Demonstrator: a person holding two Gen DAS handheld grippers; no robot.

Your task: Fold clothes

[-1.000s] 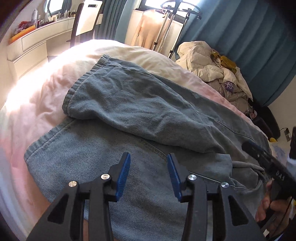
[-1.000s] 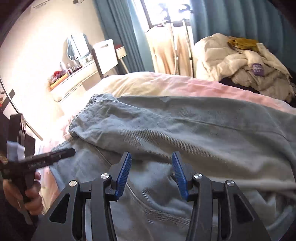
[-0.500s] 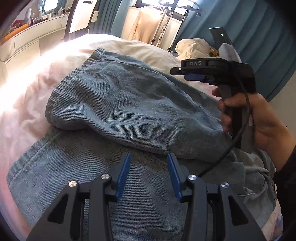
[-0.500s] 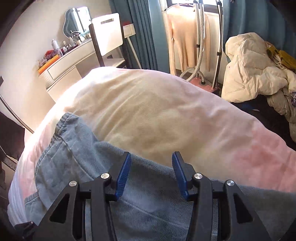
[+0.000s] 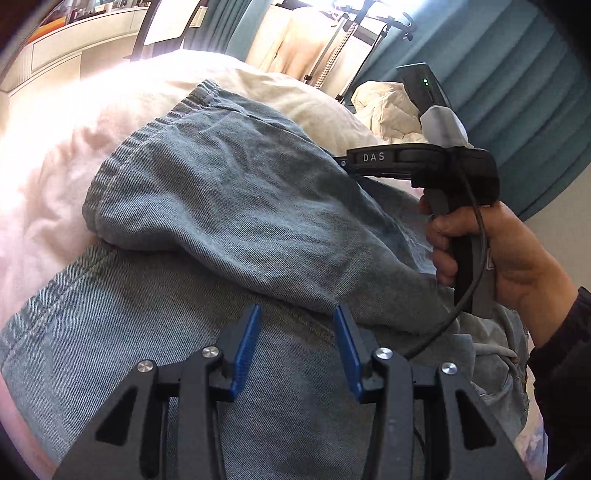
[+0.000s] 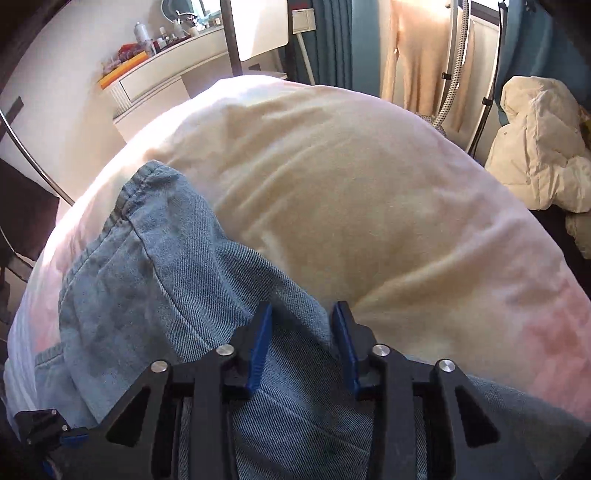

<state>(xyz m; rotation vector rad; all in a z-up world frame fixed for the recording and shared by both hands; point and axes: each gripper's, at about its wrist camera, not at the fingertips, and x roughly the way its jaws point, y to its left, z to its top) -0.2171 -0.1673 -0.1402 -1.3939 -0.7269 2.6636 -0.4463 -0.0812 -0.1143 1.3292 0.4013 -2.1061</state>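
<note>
Light blue jeans (image 5: 229, 206) lie on the bed, one leg folded over the other. My left gripper (image 5: 295, 314) hovers open just above the lower leg, near the fold's edge, with nothing between its pads. My right gripper (image 6: 301, 314) points down at the far edge of the upper leg (image 6: 184, 266). Its jaws are closing with denim between them, and the pads still stand apart. In the left wrist view a hand (image 5: 491, 254) holds the right gripper's handle, and its tips are hidden behind the raised denim.
A cream and pink duvet (image 6: 369, 206) covers the bed beyond the jeans. A white dressing table (image 6: 159, 74) and chair (image 6: 258, 26) stand behind it. At the right are a rack with a beige garment (image 6: 417, 55), a pile of cream jackets (image 6: 535, 147) and teal curtains (image 5: 517, 74).
The right gripper swung across from the near side to the far edge of the upper jeans leg, and its jaws narrowed around the denim. The left gripper came slightly lower and closer.
</note>
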